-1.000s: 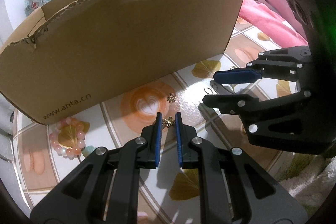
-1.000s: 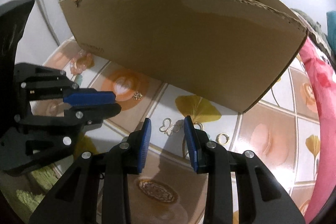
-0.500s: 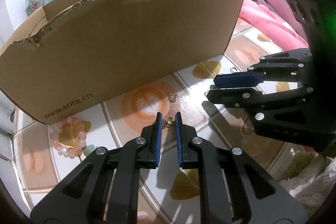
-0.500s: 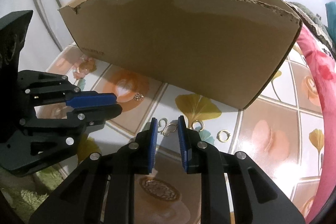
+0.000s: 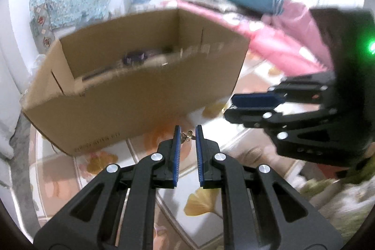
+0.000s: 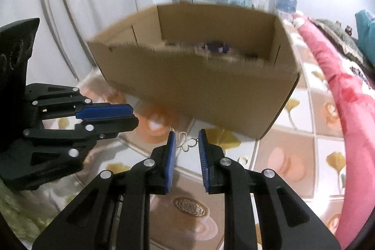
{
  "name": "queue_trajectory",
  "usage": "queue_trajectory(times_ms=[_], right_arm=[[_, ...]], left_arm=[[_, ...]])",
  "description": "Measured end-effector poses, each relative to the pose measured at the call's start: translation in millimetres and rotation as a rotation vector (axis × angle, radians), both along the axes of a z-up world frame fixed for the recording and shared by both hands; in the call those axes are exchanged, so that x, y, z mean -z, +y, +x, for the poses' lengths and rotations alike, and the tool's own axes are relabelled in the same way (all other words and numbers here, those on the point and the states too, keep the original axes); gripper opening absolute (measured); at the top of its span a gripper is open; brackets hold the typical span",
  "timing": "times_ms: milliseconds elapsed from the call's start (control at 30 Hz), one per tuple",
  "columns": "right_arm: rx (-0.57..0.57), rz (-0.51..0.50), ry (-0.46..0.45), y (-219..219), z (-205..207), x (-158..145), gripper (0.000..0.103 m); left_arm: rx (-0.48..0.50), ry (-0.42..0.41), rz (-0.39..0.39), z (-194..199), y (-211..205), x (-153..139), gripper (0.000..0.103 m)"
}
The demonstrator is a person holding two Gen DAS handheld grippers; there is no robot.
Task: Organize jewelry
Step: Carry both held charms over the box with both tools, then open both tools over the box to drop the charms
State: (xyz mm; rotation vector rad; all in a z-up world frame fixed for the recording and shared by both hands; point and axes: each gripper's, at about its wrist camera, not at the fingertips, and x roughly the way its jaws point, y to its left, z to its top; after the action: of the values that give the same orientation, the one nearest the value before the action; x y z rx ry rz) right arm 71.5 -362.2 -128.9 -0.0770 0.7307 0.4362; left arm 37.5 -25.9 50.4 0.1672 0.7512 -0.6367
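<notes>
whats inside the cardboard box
Inside the cardboard box, a blurred dark purple item lies on the floor with other indistinct shapes beside it. The near wall covers the rest of the floor.

Matt brown cardboard box (image 5: 131,104) ahead of the hand-held gripper; glossy patterned worktop (image 6: 288,151) beneath; thin shiny metal butterfly charm (image 6: 187,143).
</notes>
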Motion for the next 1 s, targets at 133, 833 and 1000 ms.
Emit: queue_trajectory(times_ms=[133, 833, 1000], right_arm=[[-0.002, 0.04, -0.075, -2, -2, -30, 0.02], [0.143, 0.103, 0.058, 8, 135, -38, 0.02], [0.149, 0.114, 0.072, 9, 139, -36, 0.025]], left_arm=[[0.009, -0.052, -0.057, 2, 9, -34, 0.011], [-0.185, 0.067, 0.023, 166, -17, -36, 0.014], [-0.201, 0.068, 0.028, 174, -19, -34, 0.031]])
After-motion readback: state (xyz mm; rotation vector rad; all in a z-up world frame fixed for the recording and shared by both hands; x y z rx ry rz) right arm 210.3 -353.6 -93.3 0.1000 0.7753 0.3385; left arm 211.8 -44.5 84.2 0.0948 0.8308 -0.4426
